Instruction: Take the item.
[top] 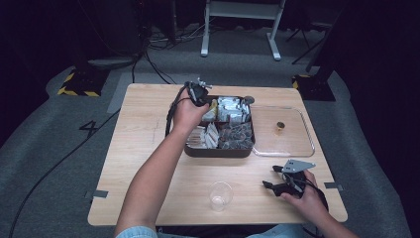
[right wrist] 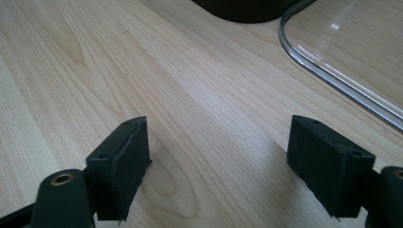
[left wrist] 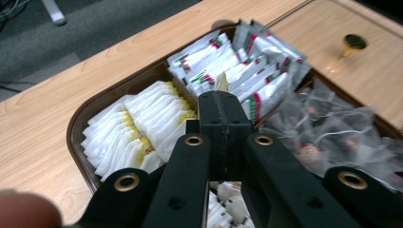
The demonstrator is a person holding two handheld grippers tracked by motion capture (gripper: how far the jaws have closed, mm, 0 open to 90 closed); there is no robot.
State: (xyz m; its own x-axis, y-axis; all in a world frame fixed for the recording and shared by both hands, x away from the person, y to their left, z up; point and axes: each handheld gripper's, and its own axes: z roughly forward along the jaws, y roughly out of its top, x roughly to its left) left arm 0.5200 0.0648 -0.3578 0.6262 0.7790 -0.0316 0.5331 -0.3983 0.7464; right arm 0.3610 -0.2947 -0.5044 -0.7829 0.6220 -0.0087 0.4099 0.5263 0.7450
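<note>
A dark brown tray [top: 218,152] sits mid-table, divided into compartments of white sachets [left wrist: 138,128], red-and-green striped sachets [left wrist: 247,71] and clear tea bags [left wrist: 328,128]. My left gripper [top: 211,104] hovers over the tray's back compartments, shut on a small beige sachet [left wrist: 221,81] whose tip pokes out past the closed jaws [left wrist: 223,102]. My right gripper [top: 270,177] is low over the bare tabletop near the front right, open with nothing between its jaws [right wrist: 218,156]. A clear plastic cup [top: 220,195] stands upright near the front edge, left of the right gripper.
A clear lid [top: 282,146] with a gold knob [top: 280,127] lies flat on the table just right of the tray; its rim [right wrist: 342,80] shows ahead of the right gripper. Cables and desk legs are on the floor beyond the table.
</note>
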